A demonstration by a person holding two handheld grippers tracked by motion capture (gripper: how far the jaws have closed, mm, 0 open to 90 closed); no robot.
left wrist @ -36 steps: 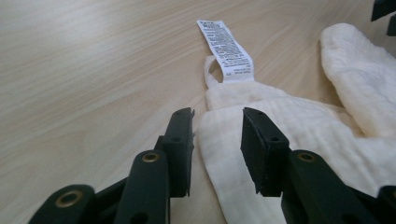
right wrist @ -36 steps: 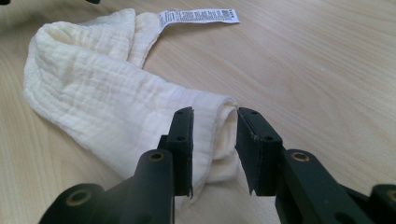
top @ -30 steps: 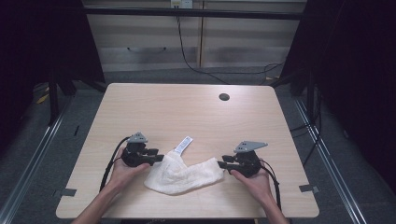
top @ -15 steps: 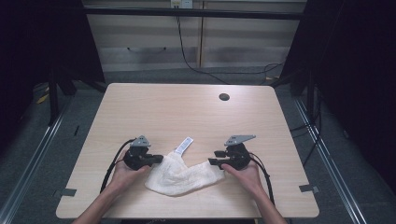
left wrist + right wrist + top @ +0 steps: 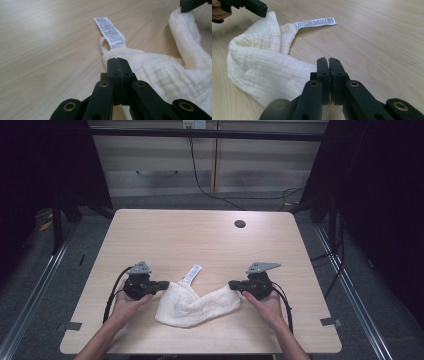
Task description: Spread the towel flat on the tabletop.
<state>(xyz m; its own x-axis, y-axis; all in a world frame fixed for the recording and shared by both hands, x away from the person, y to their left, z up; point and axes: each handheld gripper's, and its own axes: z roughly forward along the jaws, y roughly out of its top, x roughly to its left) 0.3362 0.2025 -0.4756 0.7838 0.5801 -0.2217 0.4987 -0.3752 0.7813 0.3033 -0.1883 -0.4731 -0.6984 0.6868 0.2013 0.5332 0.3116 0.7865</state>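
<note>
The cloth (image 5: pixel 196 302) is a creamy off-white muslin with a fine crinkly grid weave, and its care label (image 5: pixel 109 32) is plain white with tiny dark print. Both grippers, left (image 5: pixel 166 284) and right (image 5: pixel 232 285), are matte black with small brass-coloured rivets, each topped by a grey plate. The table (image 5: pixel 200 240) is pale, light-wood grain with one dark round hole (image 5: pixel 240 224).

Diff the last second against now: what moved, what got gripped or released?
The right gripper drifted up the table and slightly inward, stretching its corner of the white cloth out of the bunched pile. The left gripper barely shifted. Nothing was grabbed or released: both stay shut on the cloth. The care label lies where it was.
</note>
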